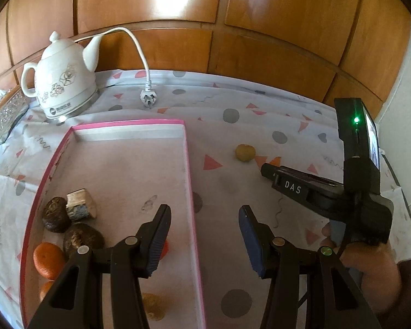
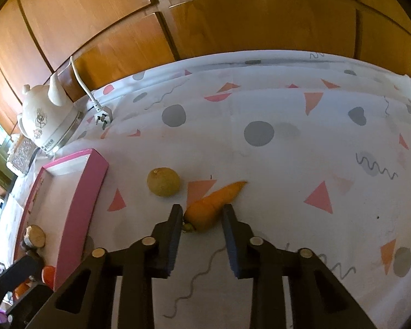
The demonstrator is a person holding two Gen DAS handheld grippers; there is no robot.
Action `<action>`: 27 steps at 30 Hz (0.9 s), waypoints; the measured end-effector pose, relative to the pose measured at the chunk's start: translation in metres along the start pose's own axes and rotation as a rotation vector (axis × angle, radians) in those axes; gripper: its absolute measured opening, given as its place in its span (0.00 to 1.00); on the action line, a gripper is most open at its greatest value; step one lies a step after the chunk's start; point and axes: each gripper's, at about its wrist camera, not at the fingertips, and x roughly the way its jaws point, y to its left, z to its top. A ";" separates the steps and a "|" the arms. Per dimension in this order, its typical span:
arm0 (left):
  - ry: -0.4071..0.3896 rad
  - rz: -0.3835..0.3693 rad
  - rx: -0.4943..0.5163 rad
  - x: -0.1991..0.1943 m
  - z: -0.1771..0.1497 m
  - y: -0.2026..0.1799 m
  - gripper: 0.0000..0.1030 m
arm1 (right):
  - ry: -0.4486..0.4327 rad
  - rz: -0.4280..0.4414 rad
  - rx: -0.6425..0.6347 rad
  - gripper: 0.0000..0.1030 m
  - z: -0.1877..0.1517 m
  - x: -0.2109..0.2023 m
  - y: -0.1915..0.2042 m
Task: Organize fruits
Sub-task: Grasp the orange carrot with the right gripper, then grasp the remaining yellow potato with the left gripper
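From the left wrist, the left gripper (image 1: 204, 235) hung spread and empty over the pink tray (image 1: 190, 170), fruit piled at its near left. From the right wrist, the right gripper (image 2: 202, 213) straddled the carrot (image 2: 208, 208), unclosed; squeezing the thick end squarely should prevent rolling.

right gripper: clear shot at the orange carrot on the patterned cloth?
Probably yes. The right gripper has its jaws open around the orange carrot's thick end; the round yellowish fruit sits apart, left.
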 end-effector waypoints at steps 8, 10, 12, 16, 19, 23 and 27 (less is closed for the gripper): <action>0.015 -0.005 0.029 0.012 0.005 -0.014 0.51 | -0.002 -0.023 -0.020 0.26 -0.007 -0.011 -0.013; 0.021 -0.009 0.033 0.016 0.007 -0.018 0.51 | -0.007 -0.034 -0.023 0.26 -0.010 -0.014 -0.019; 0.024 -0.013 0.041 0.019 0.009 -0.022 0.51 | -0.011 -0.040 -0.021 0.26 -0.012 -0.017 -0.023; 0.038 -0.021 0.047 0.029 0.016 -0.029 0.50 | -0.023 -0.054 -0.025 0.26 -0.016 -0.022 -0.032; 0.048 -0.036 0.049 0.038 0.025 -0.035 0.50 | -0.030 -0.057 -0.029 0.26 -0.018 -0.024 -0.035; 0.061 -0.051 0.047 0.053 0.038 -0.041 0.50 | -0.037 -0.045 -0.028 0.26 -0.019 -0.024 -0.037; 0.074 -0.048 0.057 0.070 0.050 -0.049 0.50 | -0.041 -0.026 -0.014 0.26 -0.020 -0.024 -0.040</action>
